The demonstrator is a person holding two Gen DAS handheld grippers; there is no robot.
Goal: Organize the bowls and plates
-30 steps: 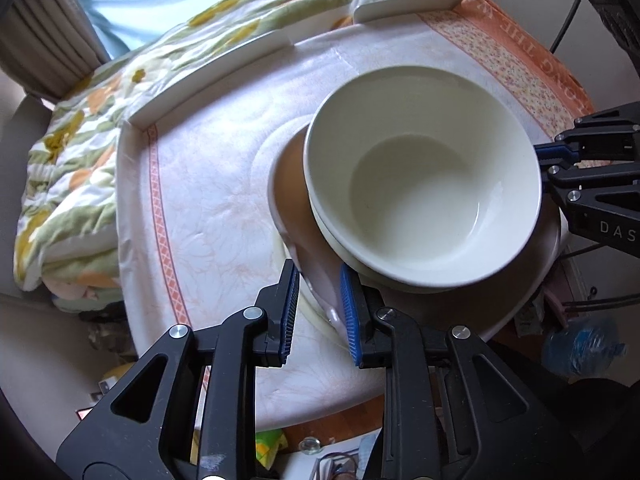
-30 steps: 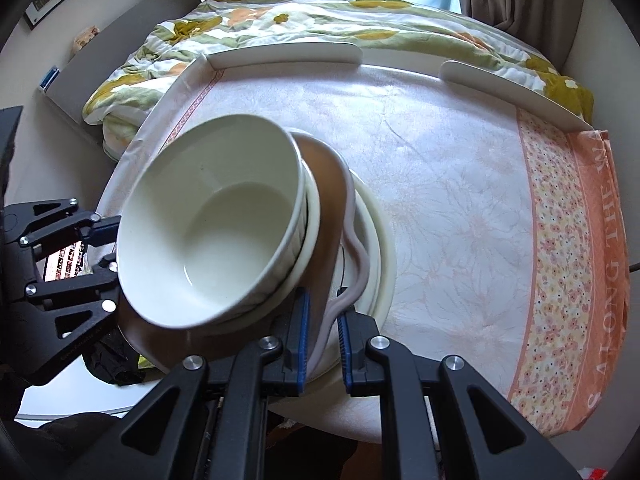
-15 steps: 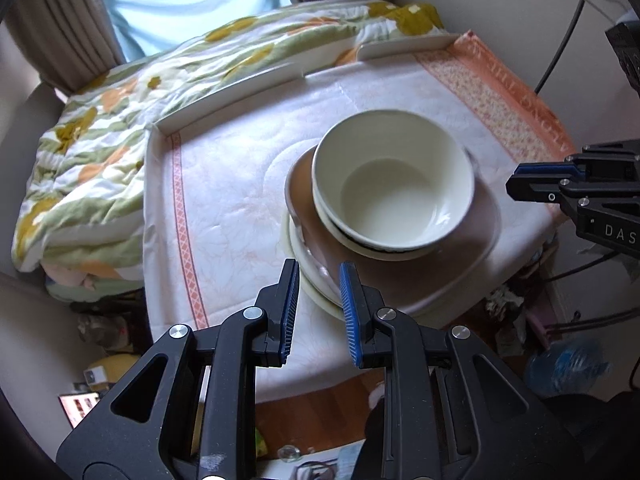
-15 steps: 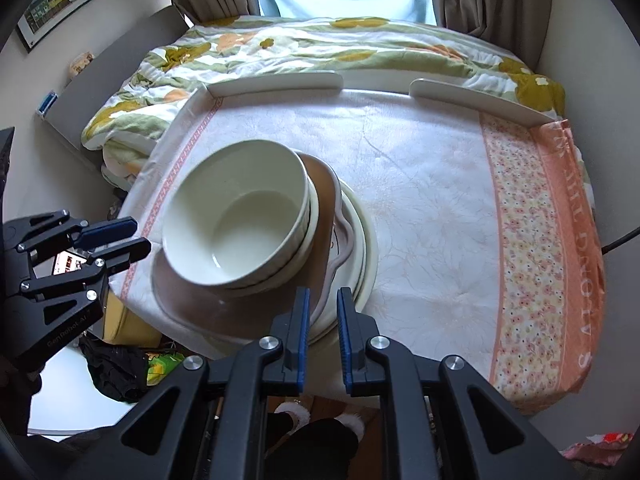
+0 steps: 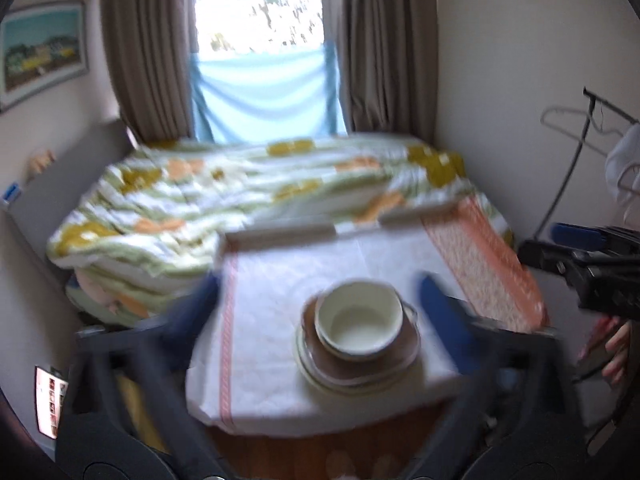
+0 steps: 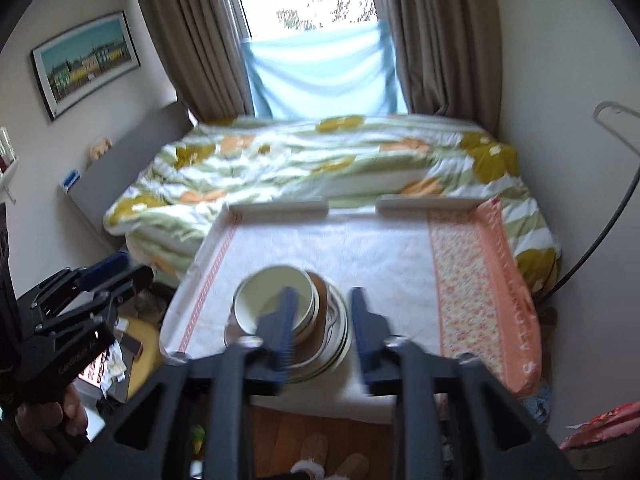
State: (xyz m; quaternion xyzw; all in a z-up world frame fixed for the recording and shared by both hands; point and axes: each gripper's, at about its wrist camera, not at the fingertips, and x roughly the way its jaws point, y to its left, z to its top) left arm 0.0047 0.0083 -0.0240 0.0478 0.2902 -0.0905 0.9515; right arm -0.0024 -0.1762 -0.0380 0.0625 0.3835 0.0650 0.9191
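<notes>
Your stack (image 5: 358,340) of bowls and plates sits finished on the table (image 6: 384,248). Both grippers, left (image 5: 320,308) and right (image 6: 322,328), have just been opening and hold nothing. Nothing looks left to gather.

Left wrist view is pretty smeared: the left gripper (image 5: 320,312) and its blue pads (image 5: 440,312) are just streaks, and the bedspread (image 5: 240,196) pattern is mush. In the right wrist view the right gripper (image 6: 322,332) covers part of the bowl (image 6: 260,300) and the plates (image 6: 336,340) under it, so can't count how many are stacked. The picture (image 5: 40,52) is cut off by the frame edge.
</notes>
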